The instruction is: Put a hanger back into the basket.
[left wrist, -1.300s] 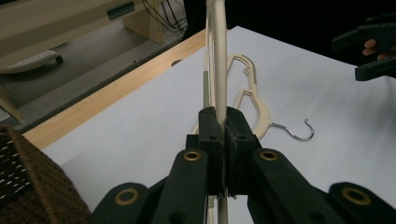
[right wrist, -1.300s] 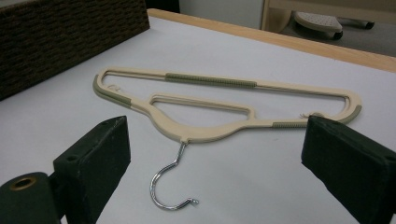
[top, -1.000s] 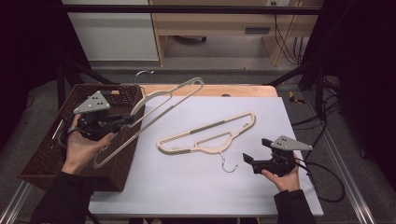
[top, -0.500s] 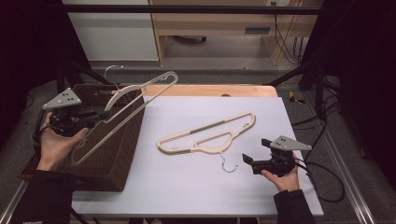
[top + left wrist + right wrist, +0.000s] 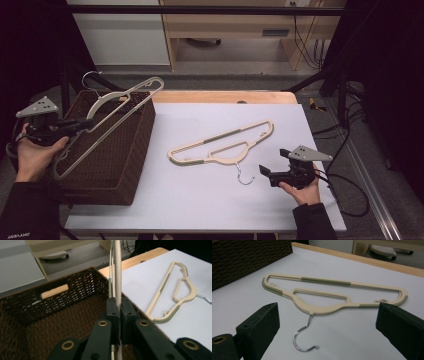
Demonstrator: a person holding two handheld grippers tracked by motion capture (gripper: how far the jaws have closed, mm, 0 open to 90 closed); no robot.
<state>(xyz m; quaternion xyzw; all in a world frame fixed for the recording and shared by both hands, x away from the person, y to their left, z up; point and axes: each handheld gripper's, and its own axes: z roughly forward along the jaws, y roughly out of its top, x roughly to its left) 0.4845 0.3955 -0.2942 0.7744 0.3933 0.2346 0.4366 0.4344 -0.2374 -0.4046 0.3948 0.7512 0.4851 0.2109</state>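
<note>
Since the earlier frames, the held hanger [image 5: 107, 116] has swung left over the wicker basket [image 5: 131, 165], pinched by the left gripper [image 5: 82, 123]. The right gripper [image 5: 265, 172], jaws wide, rests unmoved beside the table's second hanger [image 5: 220, 143].

probably a lab or workshop: a dark metal frame [image 5: 200, 9] surrounds the tabletop [image 5: 210, 200], loose cables [image 5: 305, 45] hang behind, plain wooden furniture [image 5: 225, 30] beyond.
</note>
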